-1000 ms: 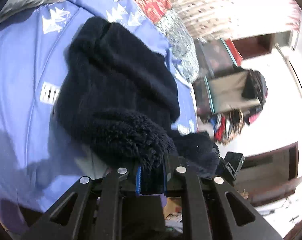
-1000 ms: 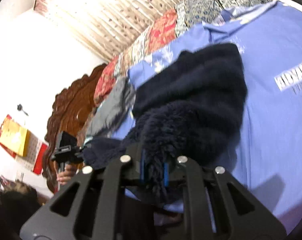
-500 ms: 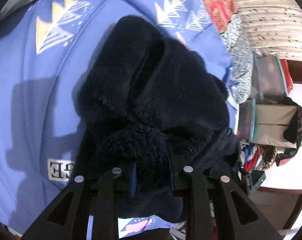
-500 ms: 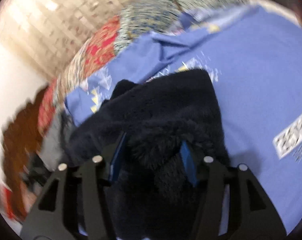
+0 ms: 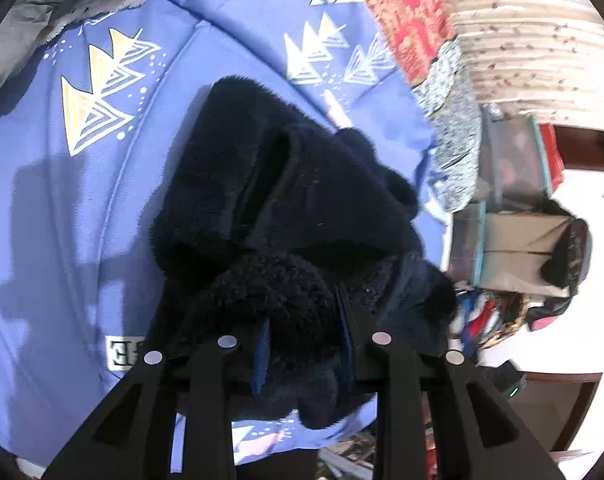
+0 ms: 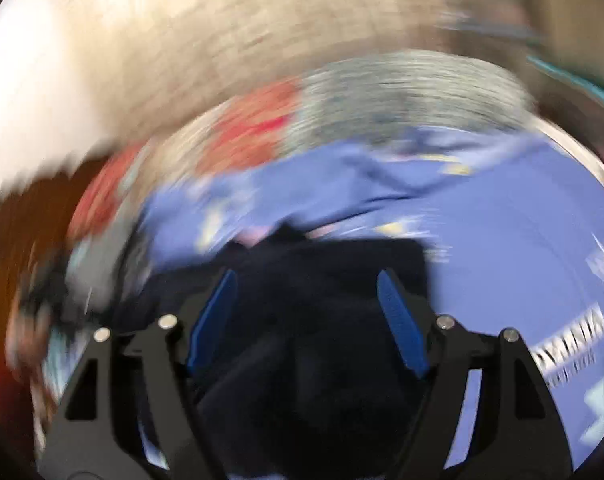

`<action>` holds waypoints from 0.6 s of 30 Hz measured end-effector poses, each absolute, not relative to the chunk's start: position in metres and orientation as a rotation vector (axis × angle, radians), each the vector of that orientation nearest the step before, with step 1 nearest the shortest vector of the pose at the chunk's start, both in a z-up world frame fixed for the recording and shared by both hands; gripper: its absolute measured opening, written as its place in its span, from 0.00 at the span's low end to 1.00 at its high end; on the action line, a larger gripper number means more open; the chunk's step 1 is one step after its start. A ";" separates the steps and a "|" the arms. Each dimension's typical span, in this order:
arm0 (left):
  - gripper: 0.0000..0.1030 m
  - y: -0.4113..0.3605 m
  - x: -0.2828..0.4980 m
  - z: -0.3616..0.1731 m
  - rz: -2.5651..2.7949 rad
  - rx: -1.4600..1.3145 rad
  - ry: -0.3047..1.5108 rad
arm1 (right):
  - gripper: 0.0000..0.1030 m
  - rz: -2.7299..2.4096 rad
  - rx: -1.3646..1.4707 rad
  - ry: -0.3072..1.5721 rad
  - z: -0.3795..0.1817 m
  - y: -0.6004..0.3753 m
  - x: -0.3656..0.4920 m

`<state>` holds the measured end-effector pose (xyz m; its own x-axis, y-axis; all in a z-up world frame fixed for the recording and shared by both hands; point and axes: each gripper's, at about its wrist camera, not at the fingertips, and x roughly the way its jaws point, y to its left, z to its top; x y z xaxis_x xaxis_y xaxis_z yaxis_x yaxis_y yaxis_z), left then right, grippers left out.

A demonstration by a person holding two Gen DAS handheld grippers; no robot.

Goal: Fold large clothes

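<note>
Blue bedding fills the left wrist view: a blue quilt (image 5: 81, 220) printed with yellow and white triangle motifs covers the bed, with a grey garment (image 5: 41, 12) bunched at the far corner and patterned pillows (image 5: 434, 64) toward a slatted wall. Storage boxes (image 5: 514, 208) and loose clothes stand off the bed's side. On the quilt lies the navy fleece garment (image 5: 285, 200), heaped in thick overlapping layers. The left gripper (image 5: 304, 344) has its fingers partly apart with a curly wad of the fleece between the blue pads; whether it pinches or merely straddles the cloth I cannot tell. The pile looks soft, bulky and springy, likely light but inclined to slump, so a hold on a hem or doubled edge should serve better than the loose nap. A white label on the quilt beside the gripper shows block letters cut off by the fleece; only something like "E" can be made out.

From the right wrist the scene is heavily smeared by motion. The right gripper (image 6: 308, 316) stands spread wide, its blue pads (image 6: 402, 320) well apart above the dark fleece, gripping nothing. White lettering on the quilt at the right edge is too blurred to read.
</note>
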<state>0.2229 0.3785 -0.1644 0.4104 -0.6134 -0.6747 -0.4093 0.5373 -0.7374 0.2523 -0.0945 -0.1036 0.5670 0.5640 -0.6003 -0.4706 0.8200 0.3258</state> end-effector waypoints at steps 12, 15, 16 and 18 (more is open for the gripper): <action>0.51 0.380 0.215 -0.153 -0.183 -1.065 1.234 | 0.71 0.866 -0.268 1.014 -0.201 0.138 0.233; 0.52 0.401 0.199 -0.136 -0.186 -1.035 1.164 | 0.71 0.854 -0.176 1.120 -0.218 0.139 0.255; 0.52 0.418 0.189 -0.128 -0.191 -1.069 1.111 | 0.69 0.833 -0.183 1.132 -0.223 0.140 0.258; 0.57 0.448 0.170 -0.107 -0.089 -1.051 1.004 | 0.68 0.839 -0.158 1.151 -0.229 0.131 0.258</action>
